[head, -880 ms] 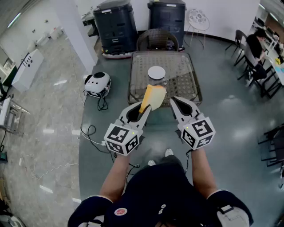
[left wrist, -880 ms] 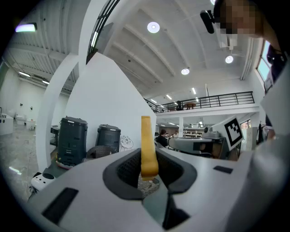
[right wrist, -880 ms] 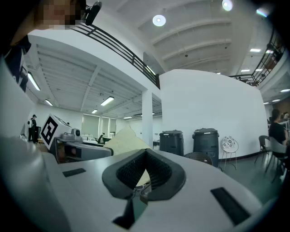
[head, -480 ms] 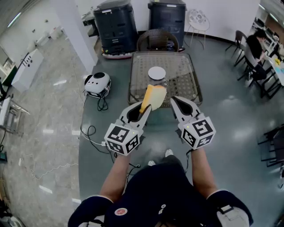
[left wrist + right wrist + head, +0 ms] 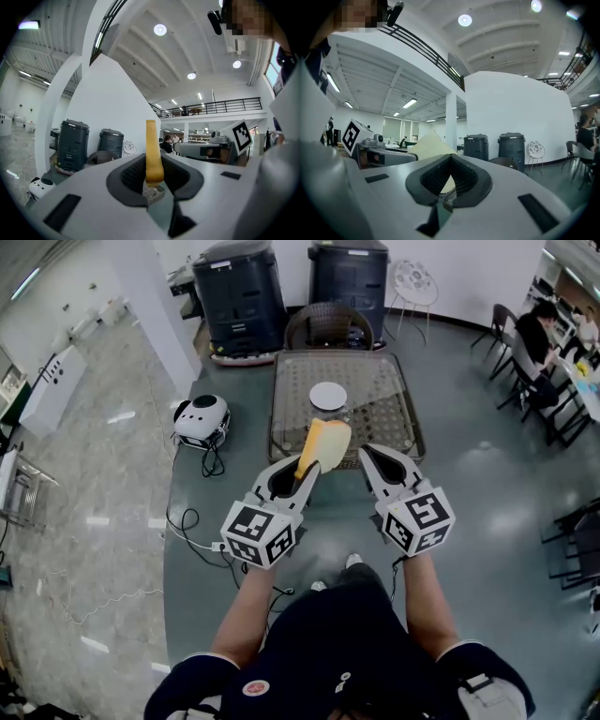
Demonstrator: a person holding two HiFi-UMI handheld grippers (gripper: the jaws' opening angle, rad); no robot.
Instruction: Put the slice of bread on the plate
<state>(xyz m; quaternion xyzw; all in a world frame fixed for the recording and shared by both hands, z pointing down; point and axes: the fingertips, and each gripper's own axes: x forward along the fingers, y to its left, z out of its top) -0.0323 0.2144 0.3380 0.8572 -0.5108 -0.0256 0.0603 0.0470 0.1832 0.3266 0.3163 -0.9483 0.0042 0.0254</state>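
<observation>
Jaws of the left gripper [image 5: 304, 474] clamp the slice of bread [image 5: 325, 444] upright. Alongside, the right gripper [image 5: 368, 456] has its jaws closed on nothing.

A grey-green floor [image 5: 469, 484] fills the middle of the frame, giving way at the left to pale, glossy marbled tiles [image 5: 84, 521]. Two dark bins [image 5: 239, 296] stand against the white wall [image 5: 469, 268] at the top, a brown wicker chair [image 5: 328, 326] before them and a white wire chair [image 5: 415, 282] to their right. A wicker surface with a glass top [image 5: 384, 418] sits at centre. A white pillar [image 5: 150, 306] rises upper left. Dark chairs [image 5: 511, 343] line the right edge. Round ceiling lamps [image 5: 160, 30] glow overhead, beside a railed gallery [image 5: 211, 107].
</observation>
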